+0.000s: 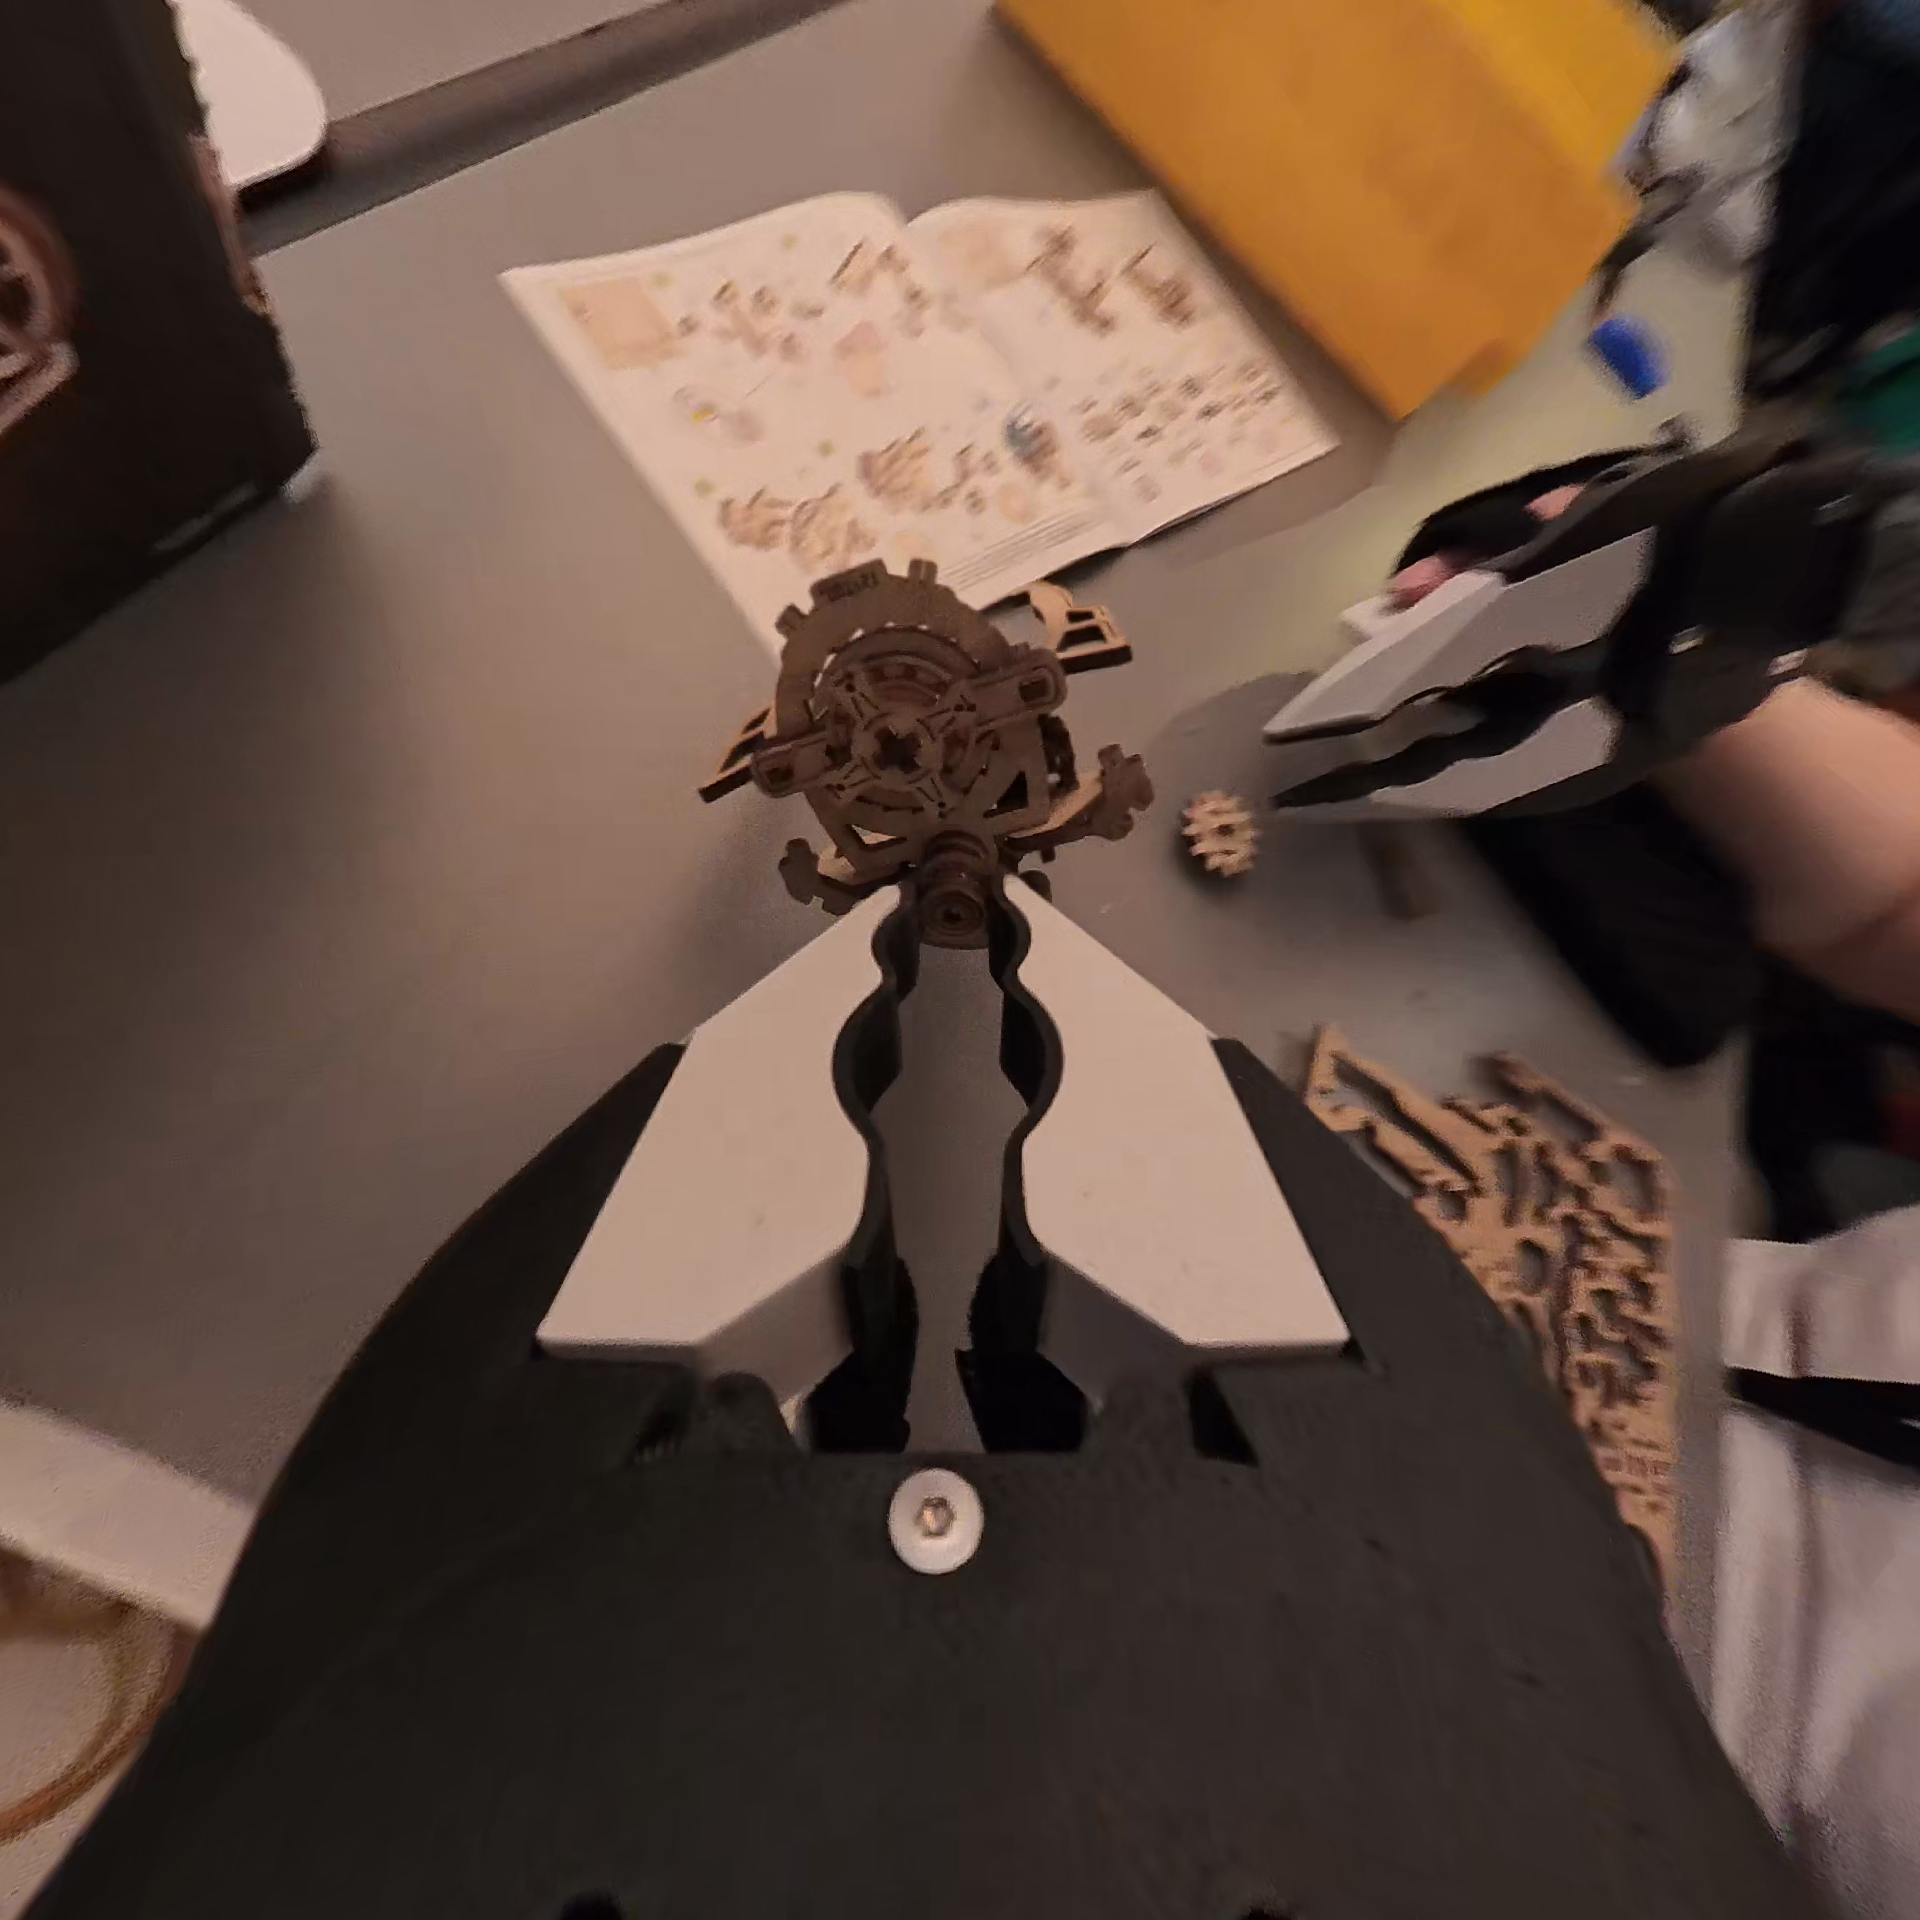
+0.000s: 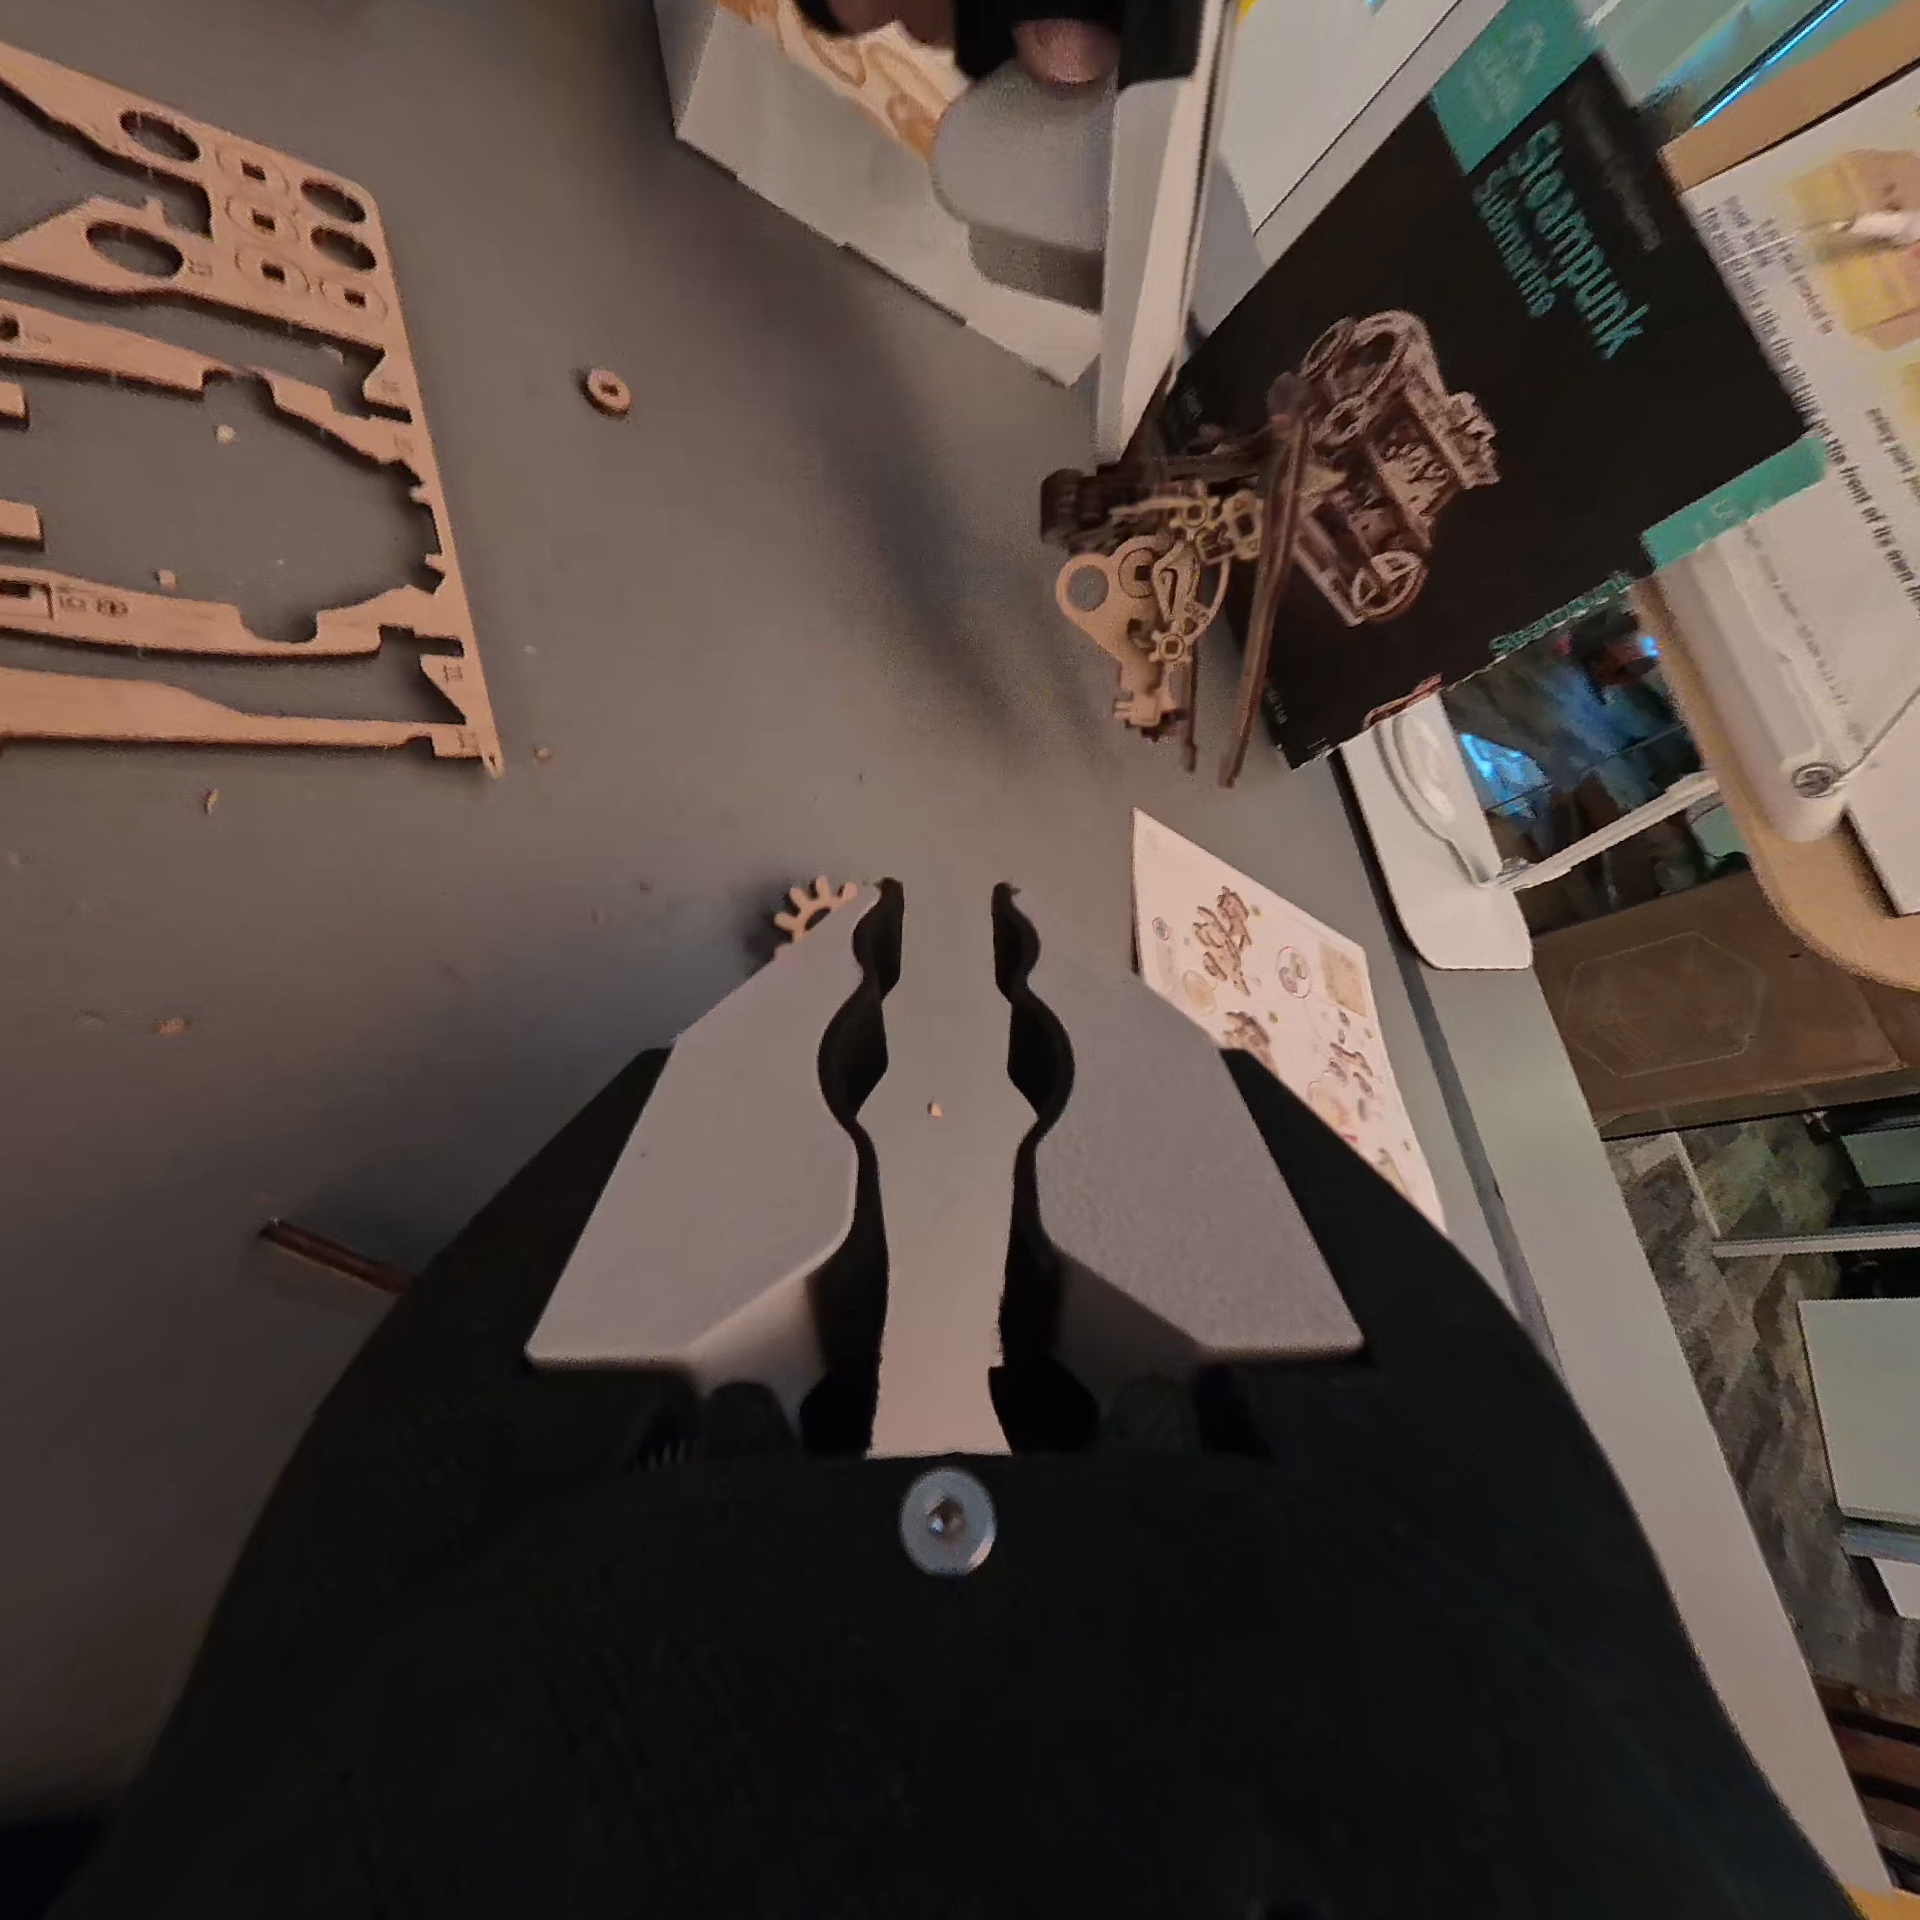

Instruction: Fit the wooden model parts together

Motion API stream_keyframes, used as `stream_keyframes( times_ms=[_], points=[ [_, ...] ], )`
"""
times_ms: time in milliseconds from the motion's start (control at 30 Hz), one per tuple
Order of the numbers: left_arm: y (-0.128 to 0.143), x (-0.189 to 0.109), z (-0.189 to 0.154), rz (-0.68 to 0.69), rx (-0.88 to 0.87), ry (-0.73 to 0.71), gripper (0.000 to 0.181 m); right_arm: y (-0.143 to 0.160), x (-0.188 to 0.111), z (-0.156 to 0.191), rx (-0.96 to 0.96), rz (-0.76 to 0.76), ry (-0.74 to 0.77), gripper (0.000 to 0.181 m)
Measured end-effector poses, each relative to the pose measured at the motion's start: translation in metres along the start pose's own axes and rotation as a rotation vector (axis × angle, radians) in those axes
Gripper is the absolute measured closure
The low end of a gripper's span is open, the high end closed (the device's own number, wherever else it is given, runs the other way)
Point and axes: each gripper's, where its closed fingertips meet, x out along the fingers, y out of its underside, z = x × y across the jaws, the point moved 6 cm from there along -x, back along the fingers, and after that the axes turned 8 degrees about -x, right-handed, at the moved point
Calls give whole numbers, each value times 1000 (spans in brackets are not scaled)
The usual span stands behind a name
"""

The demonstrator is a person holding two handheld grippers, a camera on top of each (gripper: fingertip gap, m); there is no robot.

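My left gripper (image 1: 951, 902) is shut on the round shaft end of a wooden model assembly (image 1: 914, 727) with gears and curved frames, and holds it above the grey table (image 1: 468, 779). The assembly also shows in the right wrist view (image 2: 1143, 582). My right gripper (image 2: 945, 899) is open and empty, low over the table. A small wooden gear (image 2: 816, 914) lies just left of its left fingertip, outside the jaws. In the left wrist view the right gripper (image 1: 1283, 795) points at that gear (image 1: 1218, 831) from the right.
An open instruction booklet (image 1: 914, 384) lies behind the assembly, a yellow box (image 1: 1330, 166) beyond it and a black box (image 1: 104, 312) at the left. A punched-out wooden sheet (image 2: 208, 468), a small washer (image 2: 606, 392) and a short wooden stick (image 2: 332, 1262) lie on the table. One gripper's finger ends stand about 12 cm off the other's.
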Motion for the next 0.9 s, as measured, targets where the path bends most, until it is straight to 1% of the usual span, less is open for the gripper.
stream_keyframes(
  times_ms=[67, 133, 233, 267, 333, 367, 433, 467, 533, 567, 600, 633, 667, 800, 867, 900],
  points=[
    [-3, -1, -10, -29, -29, 98, 171, -8, -4, -5, 29, -40, 26, 162],
    [-7, -1, -24, -56, -22, 189, 171, -18, -12, -16, 62, -85, 108, 157],
    [-12, -2, -49, -81, 29, 323, 171, -37, -37, -35, 128, -242, 217, 156],
    [-13, -2, -56, -88, 37, 357, 171, -43, -47, -41, 139, -311, 254, 151],
    [-13, -2, -70, -93, 50, 451, 171, -52, -68, -51, 130, -432, 315, 135],
    [-13, -2, -75, -96, 47, 474, 171, -55, -78, -54, 124, -478, 333, 128],
    [-14, 0, -79, -106, 71, 458, 171, -60, -88, -56, 129, -529, 302, 127],
    [-14, 1, -81, -112, 100, 430, 171, -62, -89, -56, 135, -516, 287, 128],
    [-16, 0, -89, -127, 156, 401, 171, -64, -84, -57, 142, -433, 284, 128],
    [-17, -1, -94, -135, 172, 396, 171, -67, -80, -53, 129, -405, 267, 128],
    [-18, -1, -98, -148, 181, 376, 171, -68, -76, -52, 116, -361, 280, 129],
    [-20, -1, -101, -162, 195, 347, 171, -70, -72, -49, 95, -308, 286, 129],
    [-20, -1, -103, -165, 212, 313, 171, -75, -69, -45, 61, -287, 285, 130],
    [-19, 4, -110, -159, 273, 153, 171, -85, -60, -36, -60, -179, 367, 143],
    [-17, 7, -114, -144, 273, 114, 171, -84, -54, -30, -116, -121, 373, 151],
    [-16, 9, -115, -138, 266, 98, 171, -81, -50, -29, -124, -83, 367, 151]
  ],
)
